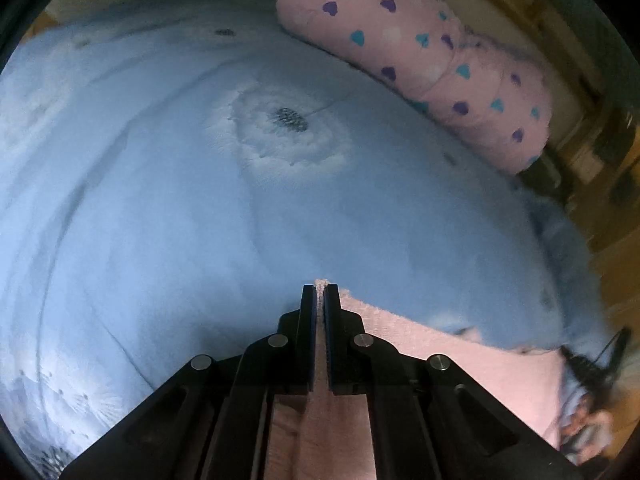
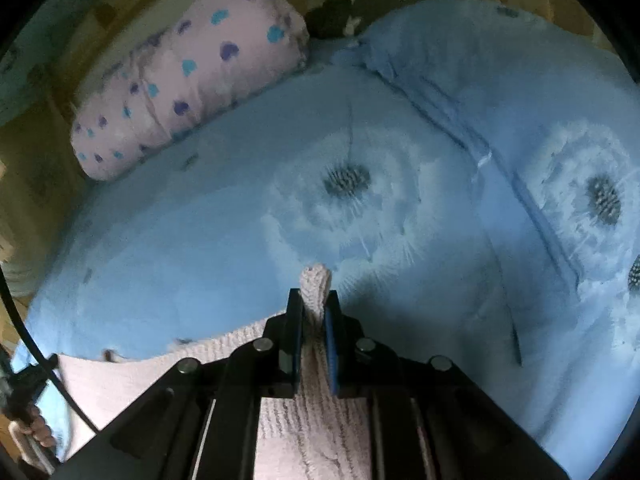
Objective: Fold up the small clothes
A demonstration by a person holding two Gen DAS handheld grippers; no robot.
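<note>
A pale pink knitted garment hangs between both grippers over a light blue bedspread. In the left wrist view my left gripper is shut on the garment's edge, a sliver of pink fabric poking out between the pads. In the right wrist view my right gripper is shut on a bunched corner of the same pink garment, which sticks up above the fingertips; the rest of the knit stretches away to the lower left. The part of the garment under both grippers is hidden.
A pink rolled blanket with blue and purple hearts lies along the far edge of the bed. A blue pillow sits at the right. Dandelion prints mark the bedspread. A hand on the other gripper's handle shows at the lower left.
</note>
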